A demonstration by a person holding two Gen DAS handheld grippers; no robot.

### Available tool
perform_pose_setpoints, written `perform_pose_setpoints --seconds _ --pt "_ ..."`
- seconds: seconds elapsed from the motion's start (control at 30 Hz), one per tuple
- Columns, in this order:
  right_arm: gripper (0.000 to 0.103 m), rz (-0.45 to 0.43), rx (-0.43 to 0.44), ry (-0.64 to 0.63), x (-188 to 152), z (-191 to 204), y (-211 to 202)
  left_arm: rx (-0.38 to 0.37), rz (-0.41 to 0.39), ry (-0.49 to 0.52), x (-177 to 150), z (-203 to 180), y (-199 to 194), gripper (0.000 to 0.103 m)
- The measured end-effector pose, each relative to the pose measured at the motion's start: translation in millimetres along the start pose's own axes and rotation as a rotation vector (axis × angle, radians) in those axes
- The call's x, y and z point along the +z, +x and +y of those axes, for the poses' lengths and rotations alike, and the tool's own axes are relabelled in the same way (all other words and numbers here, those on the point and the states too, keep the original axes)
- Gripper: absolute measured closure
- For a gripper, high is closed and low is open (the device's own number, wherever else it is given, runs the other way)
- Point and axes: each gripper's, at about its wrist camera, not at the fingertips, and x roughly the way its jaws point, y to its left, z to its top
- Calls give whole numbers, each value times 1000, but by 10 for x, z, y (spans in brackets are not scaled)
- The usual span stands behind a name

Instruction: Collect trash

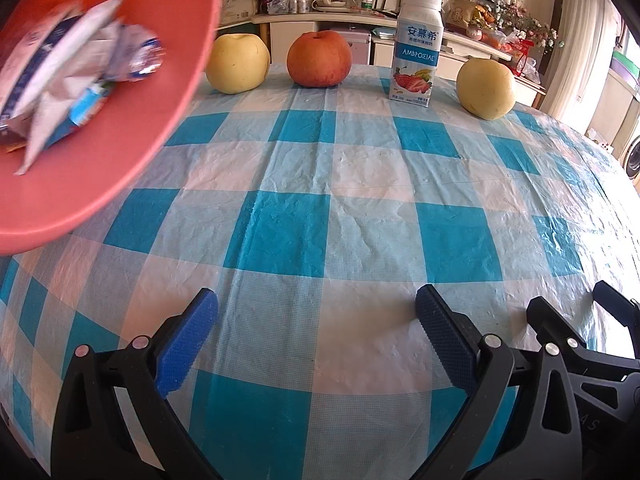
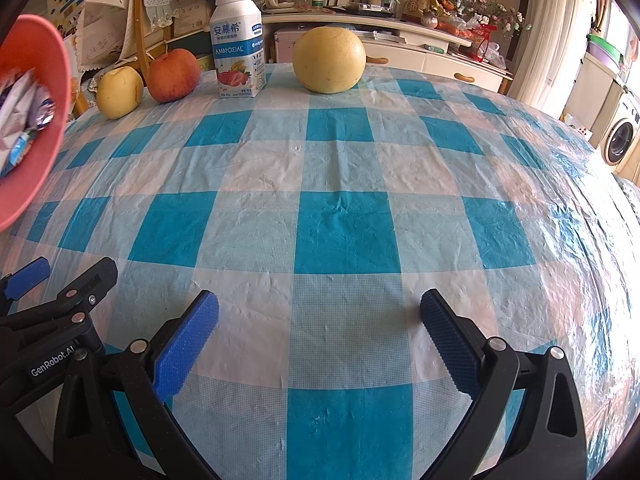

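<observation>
Writing: the yogurt drink carton (image 1: 416, 48) reads "AMBPOSIAL" under Chinese characters 安慕希, with strawberries printed below; the arm at the lower left of the right wrist view carries "GenRobot.AI".
Trash: crumpled white-and-blue wrappers (image 1: 68, 80), blurred, lie inside the pink basin (image 1: 132, 152) at the upper left of the left wrist view — the same basin shows at the left edge of the right wrist view.
Materials: the basin is smooth, round plastic; the tablecloth (image 2: 344, 236) is a wrinkled, glossy blue-and-white check.
Fruit: a yellow pear (image 1: 238, 63), a red apple (image 1: 319, 59) and a round yellow pear (image 1: 486, 88) stand in a row with the carton along the far edge.
Left gripper (image 1: 316, 336): low over the cloth, fingers spread wide, nothing between the ribbed blue pads (image 1: 188, 344).
Right gripper (image 2: 318, 338): same pose — fingers wide apart, empty, just beside the left one.
</observation>
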Motion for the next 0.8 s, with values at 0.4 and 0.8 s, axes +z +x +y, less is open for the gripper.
perform_pose_setpoints --seconds 0.4,0.8 --pt "3 0 3 3 4 -6 0 -3 1 -1 3 5 3 4" --pt "3 0 3 4 4 -6 3 -3 1 -1 8 14 -14 4"
